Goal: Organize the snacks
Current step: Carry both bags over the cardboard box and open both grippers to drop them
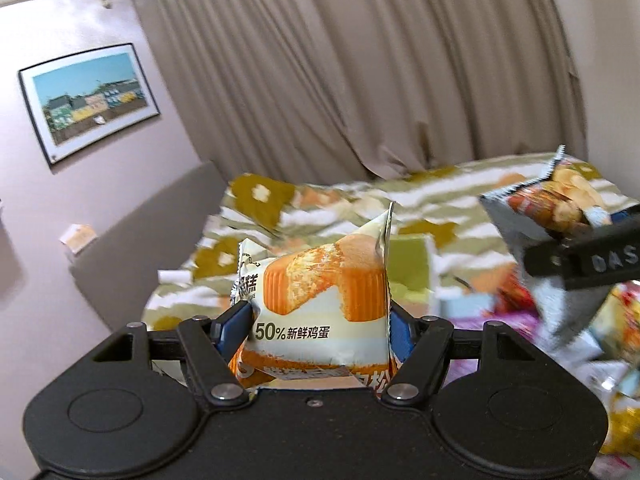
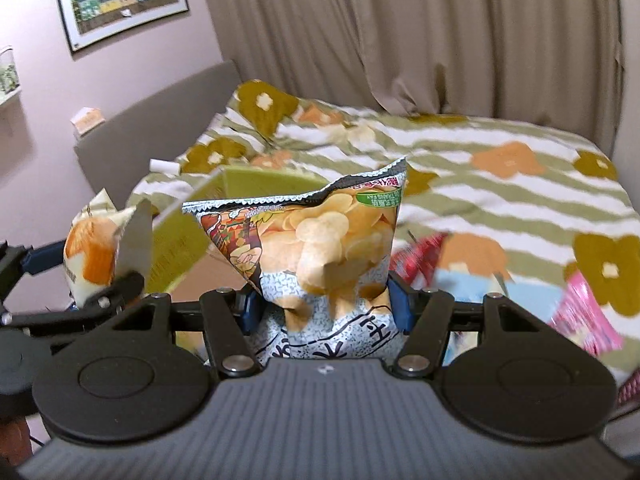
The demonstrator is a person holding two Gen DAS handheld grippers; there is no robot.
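My left gripper (image 1: pixel 320 320) is shut on a white and orange cake packet (image 1: pixel 316 292), held up above the bed. The packet also shows at the left of the right wrist view (image 2: pixel 96 256). My right gripper (image 2: pixel 324 304) is shut on a grey bag of potato chips (image 2: pixel 320 248), held up above the bed. That bag shows at the right of the left wrist view (image 1: pixel 556 208) with the right gripper's finger (image 1: pixel 580 260) on it. A green box (image 2: pixel 256 184) stands open behind the two packets.
A bed with a floral striped cover (image 2: pixel 500 184) fills the background. Several loose snack packets lie on it at the right, among them a pink one (image 2: pixel 588 320) and a red one (image 2: pixel 420 256). Beige curtains (image 2: pixel 400 40) hang behind. A grey headboard (image 2: pixel 160 124) stands at the left.
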